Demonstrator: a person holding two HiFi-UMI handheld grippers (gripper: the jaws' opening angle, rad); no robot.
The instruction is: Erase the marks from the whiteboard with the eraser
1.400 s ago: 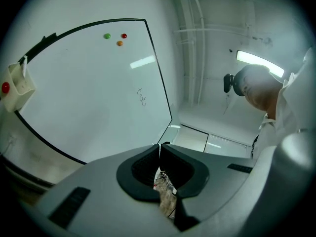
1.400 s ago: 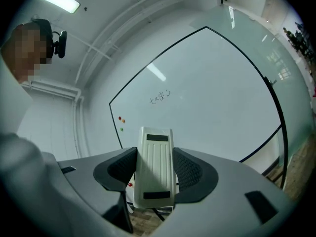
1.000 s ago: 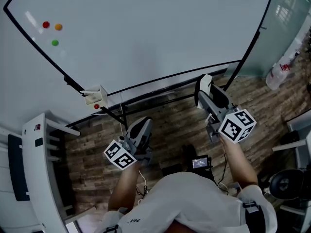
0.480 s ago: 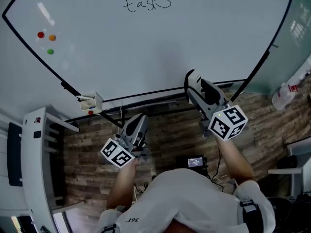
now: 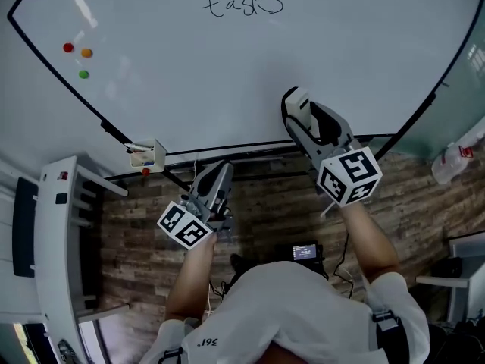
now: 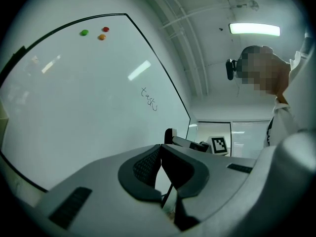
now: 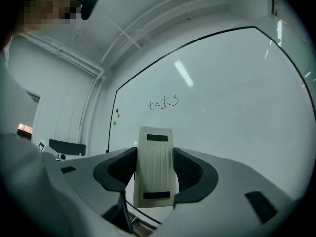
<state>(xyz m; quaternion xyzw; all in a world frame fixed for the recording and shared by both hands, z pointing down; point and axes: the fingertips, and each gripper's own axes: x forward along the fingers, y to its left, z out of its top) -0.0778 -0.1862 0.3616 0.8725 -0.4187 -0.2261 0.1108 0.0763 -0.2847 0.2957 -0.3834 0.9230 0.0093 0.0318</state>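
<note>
The whiteboard [image 5: 227, 82] fills the top of the head view, with the word "tasks" [image 5: 244, 5] handwritten near its upper edge. My right gripper [image 5: 298, 116] is shut on a white eraser [image 5: 296, 103], held up in front of the board's lower part, well below the writing. In the right gripper view the eraser [image 7: 155, 167] stands upright between the jaws, with the writing [image 7: 163, 102] above it. My left gripper [image 5: 218, 179] hangs lower, below the board's bottom edge, shut with nothing in it. The writing [image 6: 149, 98] also shows in the left gripper view.
Three small magnets [image 5: 78, 58], red, orange and green, sit at the board's upper left. A small marker box [image 5: 146, 155] hangs at the board's lower left corner. A white rack [image 5: 57, 233] stands at the left and a plastic bag [image 5: 453, 162] at the right. The floor is wood planks.
My right gripper has risen with the eraser from below the board's bottom edge to in front of the board. The left gripper has stayed about where it was.
</note>
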